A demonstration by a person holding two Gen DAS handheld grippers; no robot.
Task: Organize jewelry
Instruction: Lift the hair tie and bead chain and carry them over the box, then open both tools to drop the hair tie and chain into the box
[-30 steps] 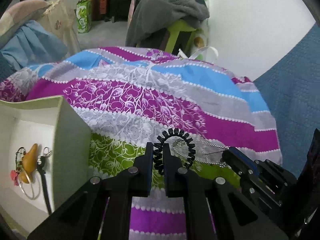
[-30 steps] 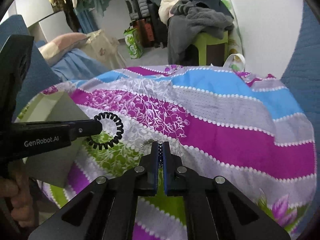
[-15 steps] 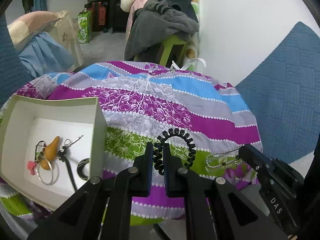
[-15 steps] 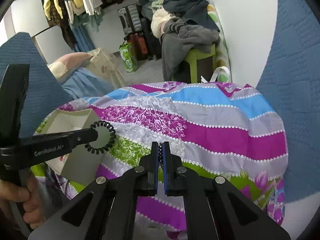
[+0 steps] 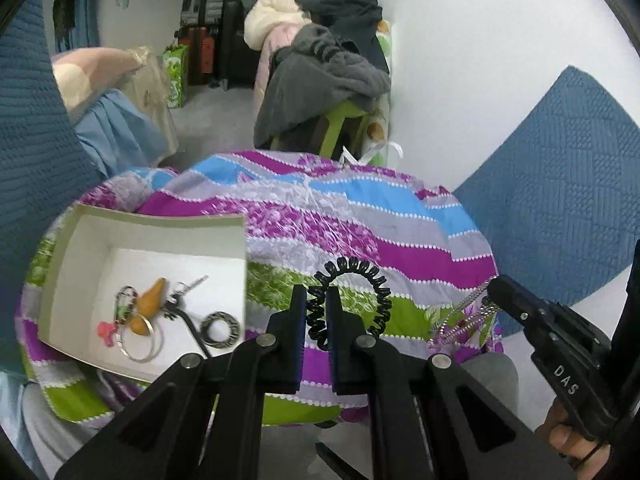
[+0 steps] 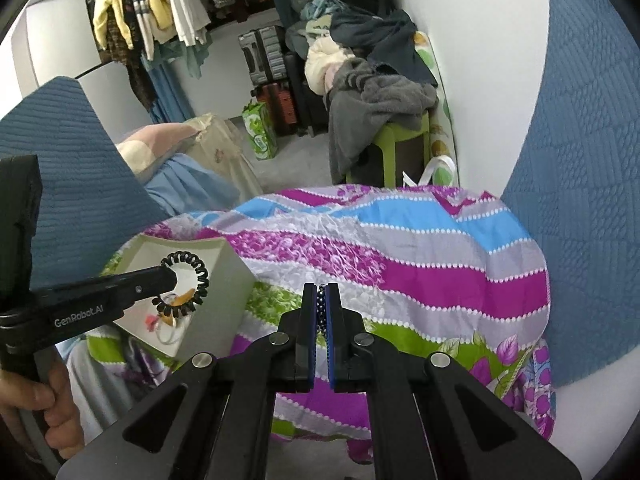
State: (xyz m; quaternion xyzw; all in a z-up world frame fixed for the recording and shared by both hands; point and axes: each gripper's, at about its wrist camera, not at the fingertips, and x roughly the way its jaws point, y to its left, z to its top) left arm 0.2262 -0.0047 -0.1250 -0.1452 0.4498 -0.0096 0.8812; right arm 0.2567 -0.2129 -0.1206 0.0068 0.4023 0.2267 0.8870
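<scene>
Black coil hair tie point(image 5: 348, 300) is clamped in left gripper point(image 5: 317, 300), chain point(image 5: 464, 316) in right gripper point(image 6: 321, 308) (both aloft). Approx. five pcs are stowed in box point(image 5: 160, 224); two are left.

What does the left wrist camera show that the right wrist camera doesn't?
Only the left view shows the silver chain hanging from the right tool, plus the flat ring and hoop lying in the box. Only the right view shows the hanging clothes and the blue beads pinched in the right tool. Both show the black coil band held by the left tool, the box and the striped cloth.
</scene>
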